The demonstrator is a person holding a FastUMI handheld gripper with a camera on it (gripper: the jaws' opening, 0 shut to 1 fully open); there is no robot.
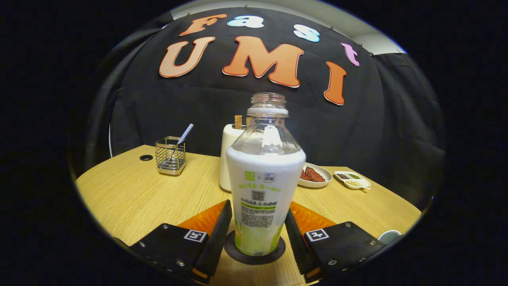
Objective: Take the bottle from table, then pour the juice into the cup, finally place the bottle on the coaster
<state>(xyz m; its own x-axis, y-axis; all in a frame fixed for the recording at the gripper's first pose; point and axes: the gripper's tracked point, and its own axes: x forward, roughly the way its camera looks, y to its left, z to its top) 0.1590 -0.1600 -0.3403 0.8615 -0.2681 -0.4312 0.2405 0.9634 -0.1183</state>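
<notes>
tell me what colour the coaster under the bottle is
Black, seen in the gripper view: the coaster lies under the bottle.

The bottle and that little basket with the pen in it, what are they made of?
The bottle, standing on the coaster between the gripper fingers, looks like clear plastic: see-through neck, printed wrap. The basket looks like shiny metal wire, thin bars glinting.

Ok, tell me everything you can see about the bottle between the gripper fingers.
The bottle is clear plastic with its cap off, the threaded neck open at the top. A white and green printed label wraps the body below a clear shoulder. It stands upright on a dark round coaster on the wooden table. It sits between the fingers of the gripper, which flank its lower body; a thin gap seems to show on each side, so the fingers look open rather than pressing. A white container stands behind it.
</notes>
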